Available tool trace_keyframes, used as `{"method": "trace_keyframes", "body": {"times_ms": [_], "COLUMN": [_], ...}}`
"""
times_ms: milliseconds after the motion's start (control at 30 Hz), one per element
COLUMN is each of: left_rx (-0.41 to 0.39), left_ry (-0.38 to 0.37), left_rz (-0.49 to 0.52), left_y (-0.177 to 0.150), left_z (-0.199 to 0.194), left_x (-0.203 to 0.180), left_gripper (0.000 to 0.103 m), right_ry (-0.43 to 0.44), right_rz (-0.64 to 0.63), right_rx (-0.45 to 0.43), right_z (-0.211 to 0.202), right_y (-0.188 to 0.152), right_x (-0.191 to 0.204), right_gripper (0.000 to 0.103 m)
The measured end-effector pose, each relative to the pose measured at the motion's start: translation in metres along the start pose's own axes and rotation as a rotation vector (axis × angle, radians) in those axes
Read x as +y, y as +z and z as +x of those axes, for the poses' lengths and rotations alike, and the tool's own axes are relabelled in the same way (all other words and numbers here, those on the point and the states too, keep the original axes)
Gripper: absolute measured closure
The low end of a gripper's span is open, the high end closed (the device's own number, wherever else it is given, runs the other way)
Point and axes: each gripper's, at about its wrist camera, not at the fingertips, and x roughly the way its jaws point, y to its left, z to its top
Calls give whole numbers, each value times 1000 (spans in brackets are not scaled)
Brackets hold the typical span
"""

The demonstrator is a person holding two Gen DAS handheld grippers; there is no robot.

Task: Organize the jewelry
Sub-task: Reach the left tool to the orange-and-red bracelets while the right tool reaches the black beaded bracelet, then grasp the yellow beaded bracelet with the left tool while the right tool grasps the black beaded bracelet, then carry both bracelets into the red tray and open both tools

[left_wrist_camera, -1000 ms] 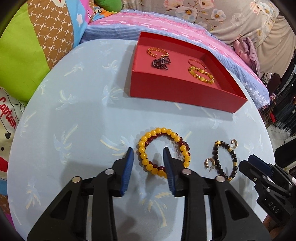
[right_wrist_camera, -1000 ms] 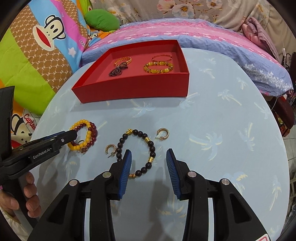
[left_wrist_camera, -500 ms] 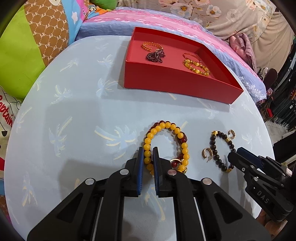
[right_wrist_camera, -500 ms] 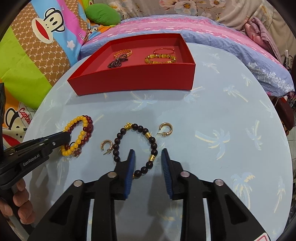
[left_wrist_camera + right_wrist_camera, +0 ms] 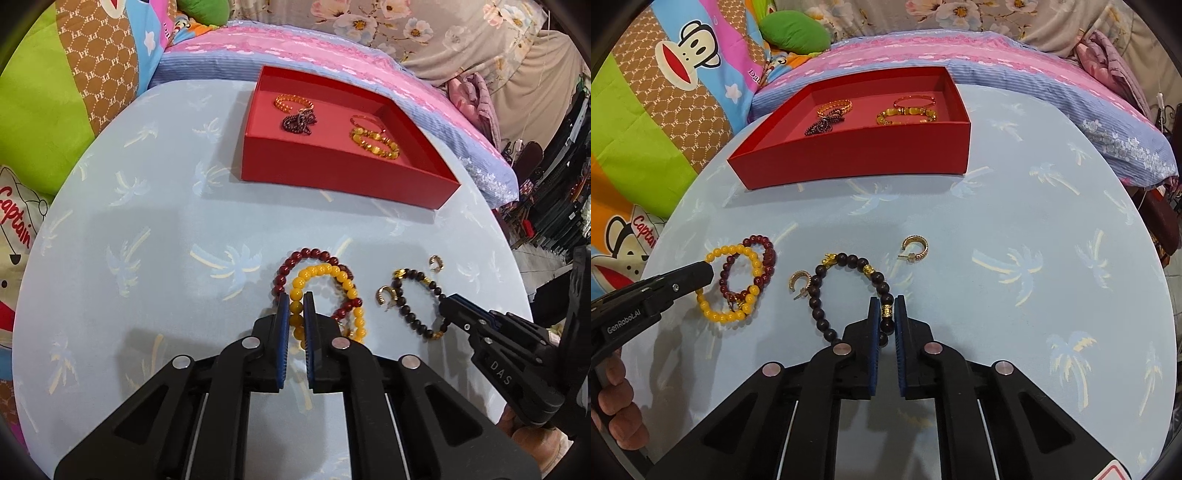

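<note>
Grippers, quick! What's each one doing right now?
Left gripper: closed on the yellow bead bracelet.
Right gripper: closed on the dark bead bracelet.

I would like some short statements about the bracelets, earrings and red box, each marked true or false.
1. The left gripper is shut on the yellow bracelet. True.
2. The right gripper is open above an earring. False: it is shut on the dark bracelet.
3. The red box is empty. False: several bracelets lie inside.
4. Two gold earrings lie on the table, outside the box. True.
</note>
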Motion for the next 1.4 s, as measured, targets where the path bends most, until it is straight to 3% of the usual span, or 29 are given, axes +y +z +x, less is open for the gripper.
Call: {"method": "trace_keyframes", "body": {"times_ms": [700,933,1100,1400], "left_rx": [-70,-118,-155,-171], "left_ry": [-87,-114,-150,-217], "left_rz": [49,79,82,27], "left_y": [24,59,99,153], "left_z": [-47,-55,-53,-23], "left_x": [-29,-42,-50,-50], "left_gripper": [96,96,96,96], "right_ry": [62,54,48,99], "right_rz": [-17,-16,-10,3], "right_rx": [-137,-184,-237,-245], "right_z": [-60,-67,-66,-35], "right_y": [28,60,103,159], "right_x": [12,7,2,10], "right_gripper": [96,96,96,96]}}
